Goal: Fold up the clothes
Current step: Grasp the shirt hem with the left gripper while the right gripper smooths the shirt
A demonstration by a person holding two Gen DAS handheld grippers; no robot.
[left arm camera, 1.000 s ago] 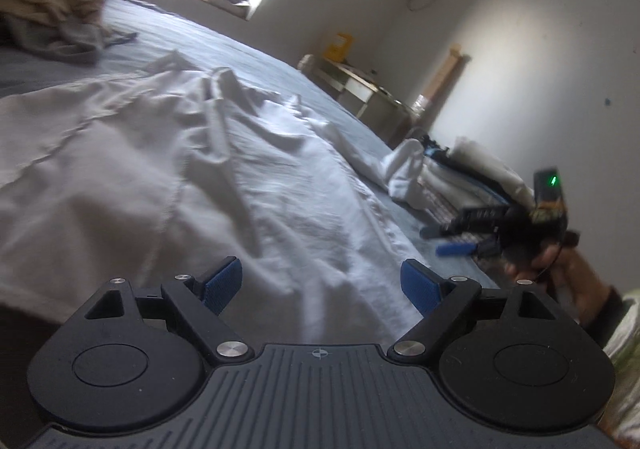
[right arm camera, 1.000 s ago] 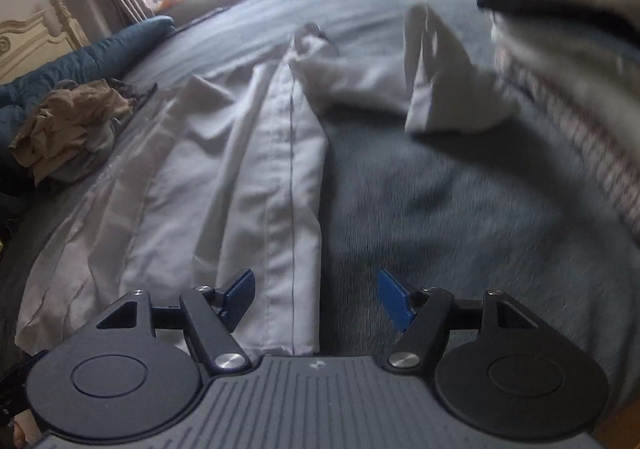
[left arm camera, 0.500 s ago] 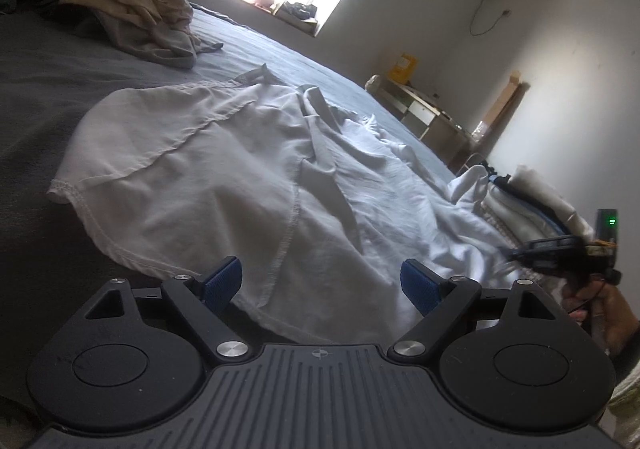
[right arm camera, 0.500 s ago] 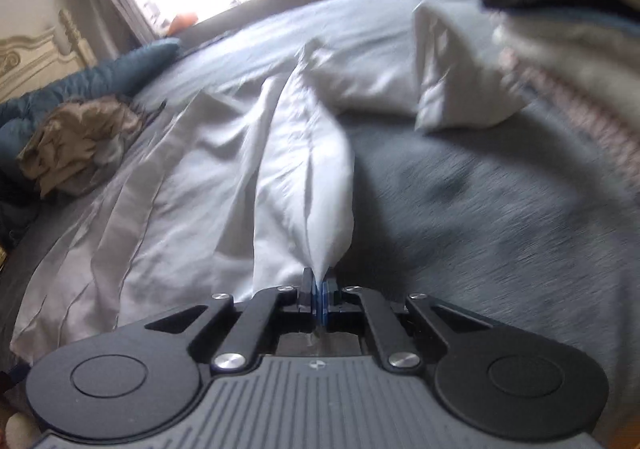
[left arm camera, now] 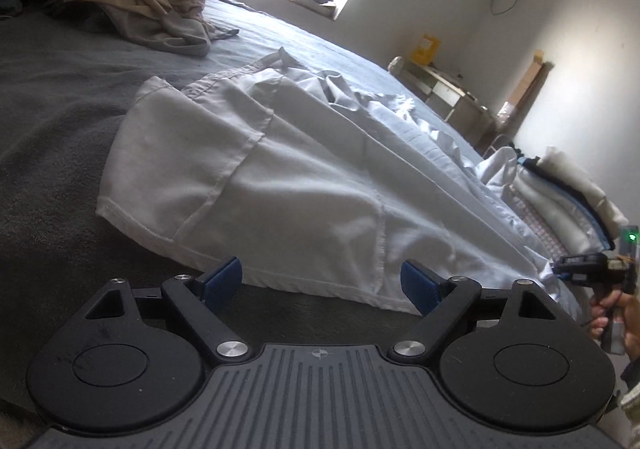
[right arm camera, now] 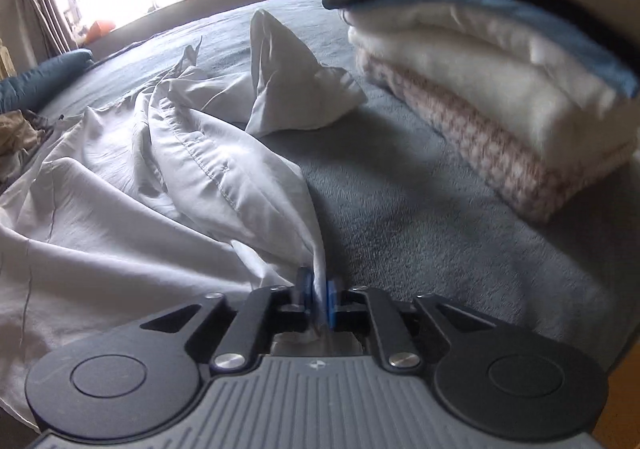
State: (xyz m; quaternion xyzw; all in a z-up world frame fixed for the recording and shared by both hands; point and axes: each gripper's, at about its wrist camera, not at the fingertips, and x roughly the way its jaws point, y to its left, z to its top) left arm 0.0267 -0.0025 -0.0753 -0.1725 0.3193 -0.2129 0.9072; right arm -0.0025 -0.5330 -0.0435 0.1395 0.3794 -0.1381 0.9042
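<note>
Folded stack (right arm camera: 500,89) beside bare blanket (right arm camera: 420,233)

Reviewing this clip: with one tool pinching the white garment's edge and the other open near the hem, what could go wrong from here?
1. The right tool pinches only a thin bunched edge of the white garment; its jaws have just eased slightly, so the cloth may slip out.
2. The left tool is open short of the hem; pulling one-sided would bunch the shirt further.
3. The folded stack lies close; dragged fabric could disturb it.
</note>
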